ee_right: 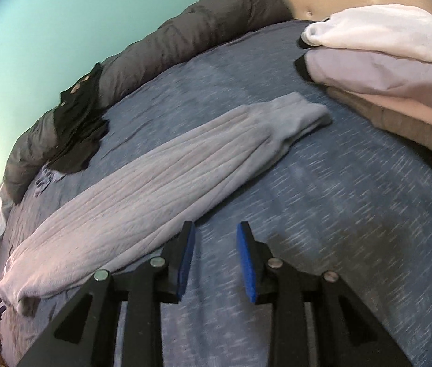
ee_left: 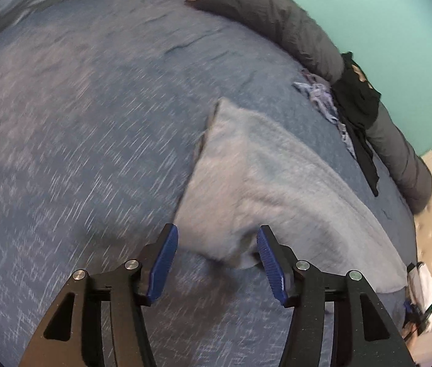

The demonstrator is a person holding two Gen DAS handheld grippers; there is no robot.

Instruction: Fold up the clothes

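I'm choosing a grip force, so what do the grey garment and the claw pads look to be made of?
The grey garment looks like a soft ribbed knit, matte: fine lengthwise ridges run along it, and it drapes limply. The pads on the left claw look like blue rubber or plastic with cross grooves; which one cannot be told.

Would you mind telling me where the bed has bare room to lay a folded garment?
Free: bedspread left of the grey garment, and between it and the stack. Crowded: by the bolster, where black clothes lie.
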